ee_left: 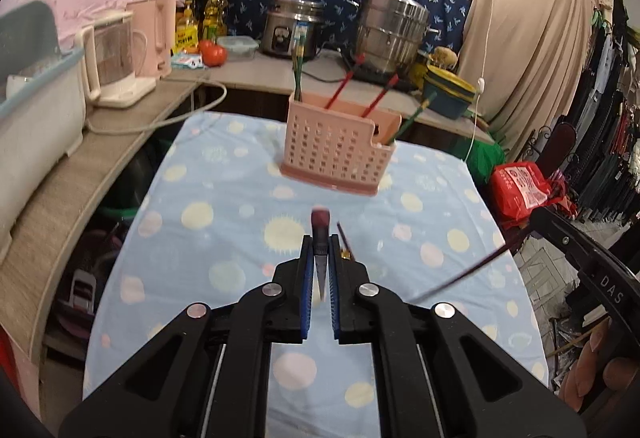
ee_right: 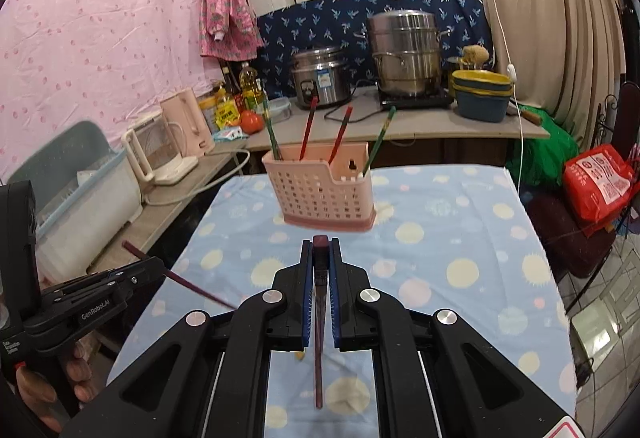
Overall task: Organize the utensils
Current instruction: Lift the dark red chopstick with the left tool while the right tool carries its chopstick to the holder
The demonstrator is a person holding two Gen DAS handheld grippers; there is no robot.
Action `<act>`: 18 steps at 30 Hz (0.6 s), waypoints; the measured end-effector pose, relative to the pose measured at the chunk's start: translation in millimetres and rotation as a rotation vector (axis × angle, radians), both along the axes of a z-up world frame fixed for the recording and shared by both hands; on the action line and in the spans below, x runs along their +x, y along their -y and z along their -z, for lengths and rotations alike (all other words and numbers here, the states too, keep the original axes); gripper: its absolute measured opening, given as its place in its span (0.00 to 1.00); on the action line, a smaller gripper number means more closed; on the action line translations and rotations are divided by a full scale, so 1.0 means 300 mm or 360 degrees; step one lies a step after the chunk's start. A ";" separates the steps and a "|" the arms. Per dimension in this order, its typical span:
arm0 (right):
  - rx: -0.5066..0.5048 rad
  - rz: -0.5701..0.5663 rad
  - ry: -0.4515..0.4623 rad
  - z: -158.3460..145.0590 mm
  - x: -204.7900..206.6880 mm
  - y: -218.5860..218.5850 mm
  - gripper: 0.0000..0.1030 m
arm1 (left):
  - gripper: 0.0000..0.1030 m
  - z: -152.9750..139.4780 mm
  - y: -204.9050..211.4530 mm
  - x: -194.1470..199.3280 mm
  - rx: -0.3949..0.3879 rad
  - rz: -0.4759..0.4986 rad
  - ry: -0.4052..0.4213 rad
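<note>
Gripping blurred chopstick, lower end hidden

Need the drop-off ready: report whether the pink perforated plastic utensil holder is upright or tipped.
Upright. The pink perforated plastic utensil holder stands on its base on the blue dotted tablecloth, red and green chopsticks leaning inside.

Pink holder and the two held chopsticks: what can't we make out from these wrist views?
- Pink holder inside: front wall hides its dividers and the lower ends of the sticks in both views.
- Left gripper: its dark chopstick is foreshortened and motion-blurred; the tip is hidden.
- Right gripper: its chopstick is blurred; the pattern is unreadable.
</note>
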State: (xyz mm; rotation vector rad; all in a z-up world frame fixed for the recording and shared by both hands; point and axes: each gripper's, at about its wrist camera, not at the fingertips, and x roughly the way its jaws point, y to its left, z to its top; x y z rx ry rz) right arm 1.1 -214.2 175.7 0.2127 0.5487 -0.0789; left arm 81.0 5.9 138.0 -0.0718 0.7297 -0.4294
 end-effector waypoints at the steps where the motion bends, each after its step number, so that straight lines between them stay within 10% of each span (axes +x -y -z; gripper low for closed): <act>1: 0.0001 0.0001 0.0011 -0.013 0.015 0.007 0.07 | 0.07 -0.016 0.004 0.019 -0.0004 -0.0004 0.0014; 18: 0.0030 0.0053 0.0396 -0.363 0.461 0.124 0.07 | 0.07 -0.438 0.104 0.432 -0.0121 -0.0089 0.0453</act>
